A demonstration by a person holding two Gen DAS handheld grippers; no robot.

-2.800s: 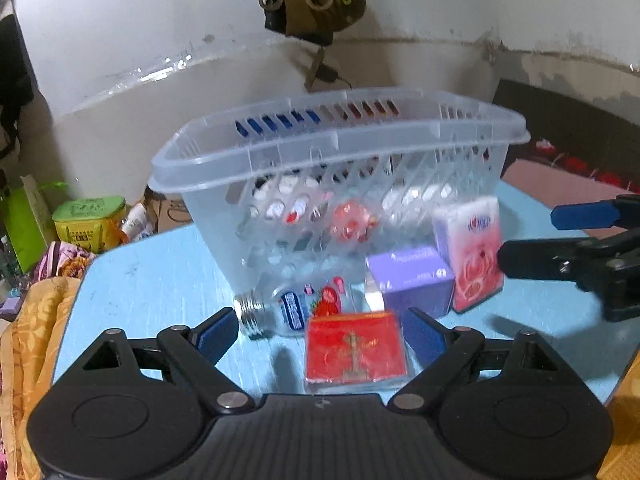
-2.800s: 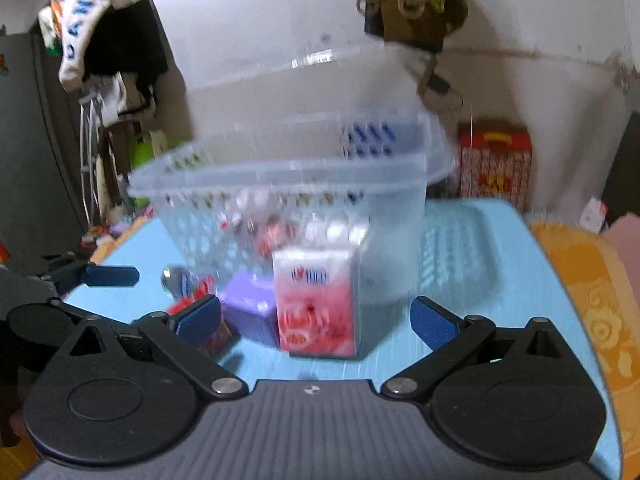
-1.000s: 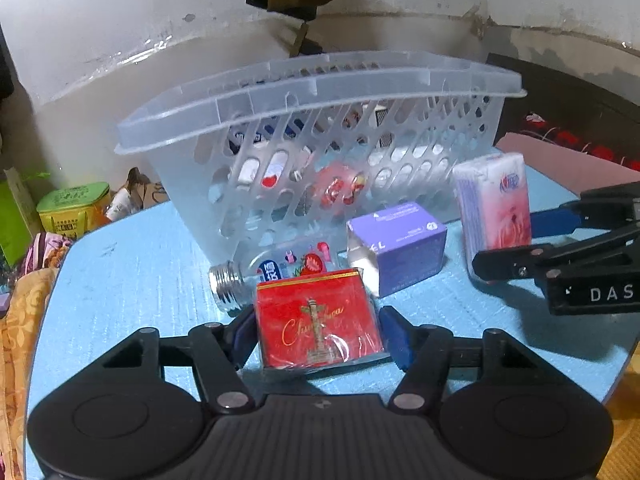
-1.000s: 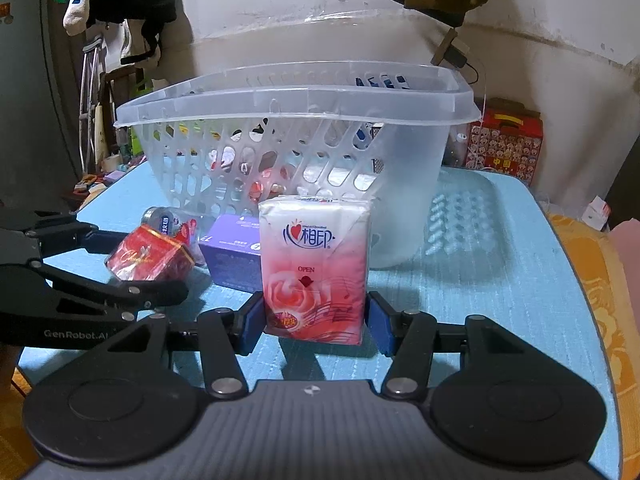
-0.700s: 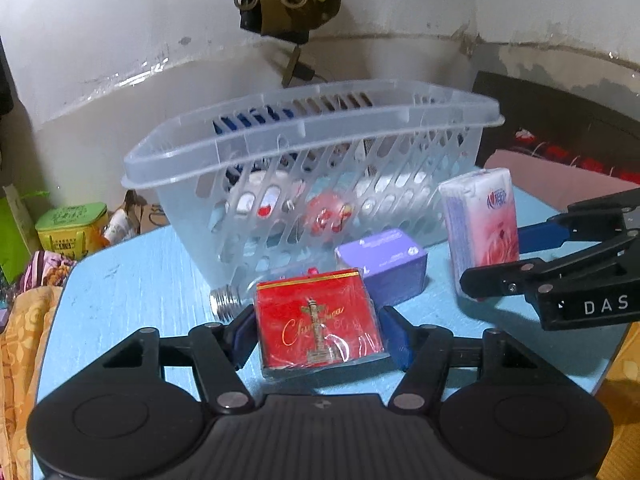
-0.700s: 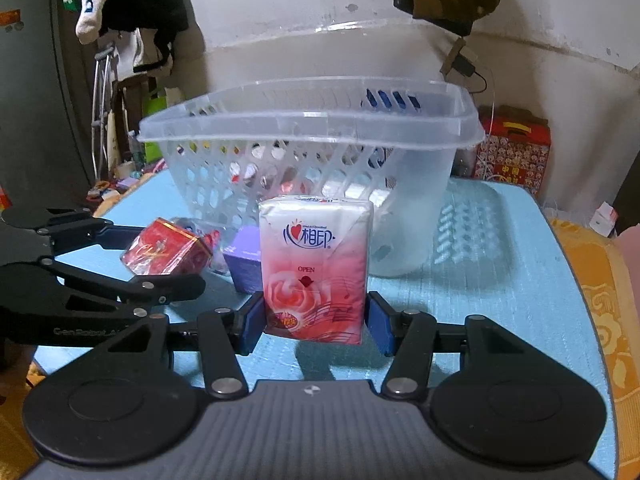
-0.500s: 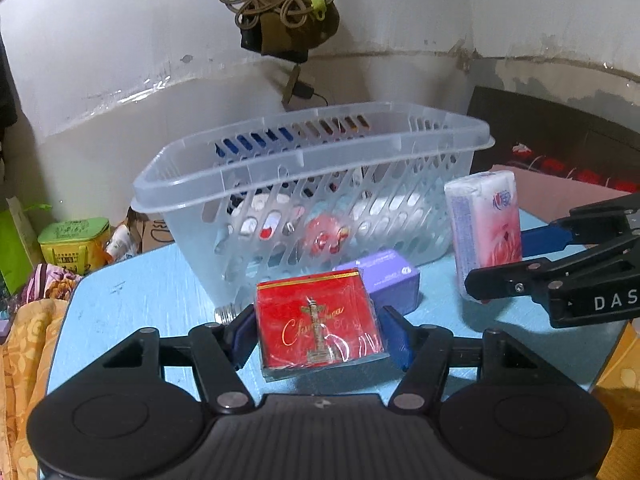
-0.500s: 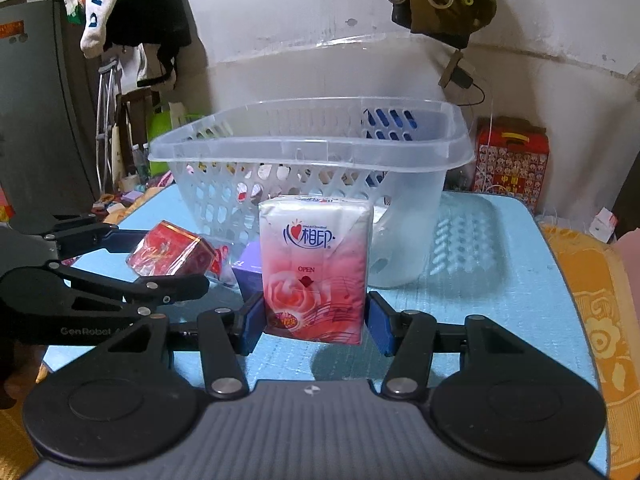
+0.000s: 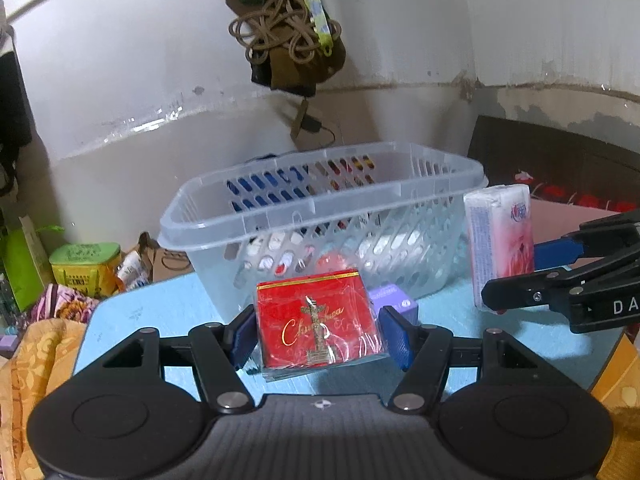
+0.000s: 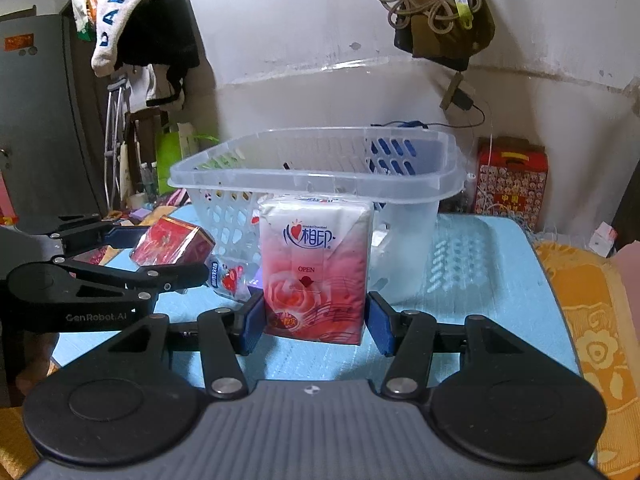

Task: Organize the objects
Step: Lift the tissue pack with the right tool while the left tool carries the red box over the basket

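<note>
My left gripper (image 9: 318,336) is shut on a red cigarette pack (image 9: 318,322) wrapped in clear film and holds it above the blue table. My right gripper (image 10: 316,322) is shut on a pink tissue pack (image 10: 314,268), also lifted. Each shows in the other view: the tissue pack (image 9: 500,248) at right, the red pack (image 10: 172,242) at left. A clear plastic basket (image 9: 320,204) stands behind them, also in the right wrist view (image 10: 316,172). A purple box (image 9: 394,302) and a small plastic bottle (image 10: 228,276) lie on the table in front of the basket.
The blue table (image 10: 472,280) ends at orange cloth on the right (image 10: 596,320) and on the left (image 9: 36,356). A green tin (image 9: 86,264) and a red gift box (image 10: 510,184) stand beyond the table. Rope and a bag hang on the wall (image 9: 288,40).
Both grippers closed on their packs, the left on the red pack and the right on the tissue pack, then lifted them up off the table toward basket-rim height.
</note>
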